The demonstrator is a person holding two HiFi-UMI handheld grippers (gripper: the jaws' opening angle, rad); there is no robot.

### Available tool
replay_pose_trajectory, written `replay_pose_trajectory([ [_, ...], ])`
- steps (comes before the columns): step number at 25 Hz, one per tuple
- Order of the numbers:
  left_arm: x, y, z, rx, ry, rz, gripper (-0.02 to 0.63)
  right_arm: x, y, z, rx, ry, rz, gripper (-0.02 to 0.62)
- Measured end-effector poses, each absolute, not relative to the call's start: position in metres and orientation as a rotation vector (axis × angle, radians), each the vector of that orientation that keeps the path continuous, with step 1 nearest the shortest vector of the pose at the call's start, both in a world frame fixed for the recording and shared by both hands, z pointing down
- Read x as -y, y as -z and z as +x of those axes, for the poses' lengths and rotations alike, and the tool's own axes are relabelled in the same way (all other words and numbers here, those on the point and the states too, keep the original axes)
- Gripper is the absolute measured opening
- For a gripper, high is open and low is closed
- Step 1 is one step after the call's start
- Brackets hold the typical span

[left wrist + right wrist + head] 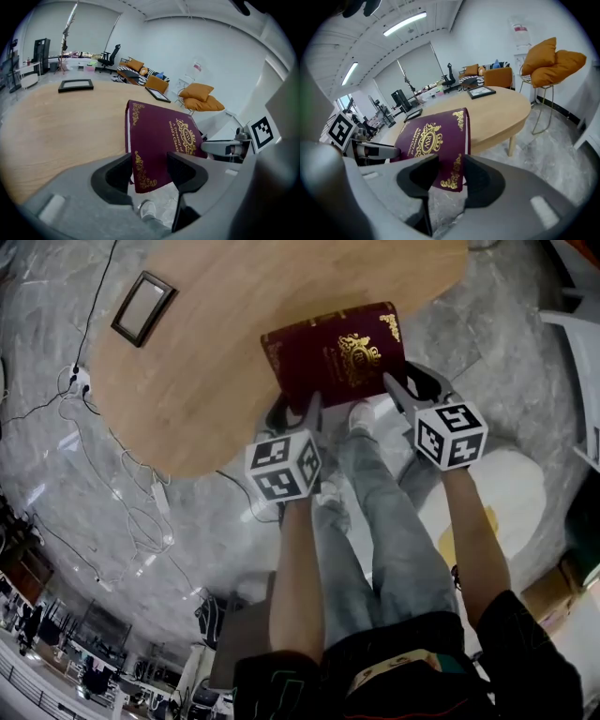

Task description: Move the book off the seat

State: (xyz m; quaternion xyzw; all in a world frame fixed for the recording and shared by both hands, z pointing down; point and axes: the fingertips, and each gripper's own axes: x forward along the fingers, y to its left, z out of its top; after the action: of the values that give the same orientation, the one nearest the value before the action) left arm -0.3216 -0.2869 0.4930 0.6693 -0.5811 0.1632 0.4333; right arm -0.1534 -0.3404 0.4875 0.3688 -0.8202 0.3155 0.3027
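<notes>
A maroon book [333, 352] with gold ornaments lies tilted over the near edge of the round wooden table [216, 352], its near end out past the rim. My left gripper [302, 413] is shut on the book's near left corner. The right gripper [398, 390] is shut on the near right corner. In the left gripper view the book [159, 136] fills the gap between the left gripper [149, 171] jaws. In the right gripper view the book [433, 138] sits likewise in the right gripper [450, 176].
A dark picture frame [142, 307] lies on the table's far left. Cables [122, 484] trail over the marble floor to the left. The person's legs and shoes [361, 413] are under the book. A white rounded seat [511, 488] is at the right; a chair with orange cushions [548, 61] stands beyond.
</notes>
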Motion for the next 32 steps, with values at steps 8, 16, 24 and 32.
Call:
replay_pose_trajectory([
  [8,0.329,-0.508,-0.326,1.525,-0.305,1.569,0.242,0.399,-0.505,-0.162,2.223,-0.851,0.870,0.160],
  [16,0.385,-0.504,-0.362,1.558,-0.256,1.524,0.247,0.470,-0.499,-0.205,2.249,-0.794,0.823,0.164],
  [24,0.400,-0.505,-0.371,1.529,-0.221,1.587,0.264,0.485,-0.497,-0.216,2.292,-0.738,0.827,0.169],
  [32,0.432,-0.511,-0.384,1.471,-0.268,1.603,0.275,0.519,-0.501,-0.232,2.232,-0.709,0.810,0.172],
])
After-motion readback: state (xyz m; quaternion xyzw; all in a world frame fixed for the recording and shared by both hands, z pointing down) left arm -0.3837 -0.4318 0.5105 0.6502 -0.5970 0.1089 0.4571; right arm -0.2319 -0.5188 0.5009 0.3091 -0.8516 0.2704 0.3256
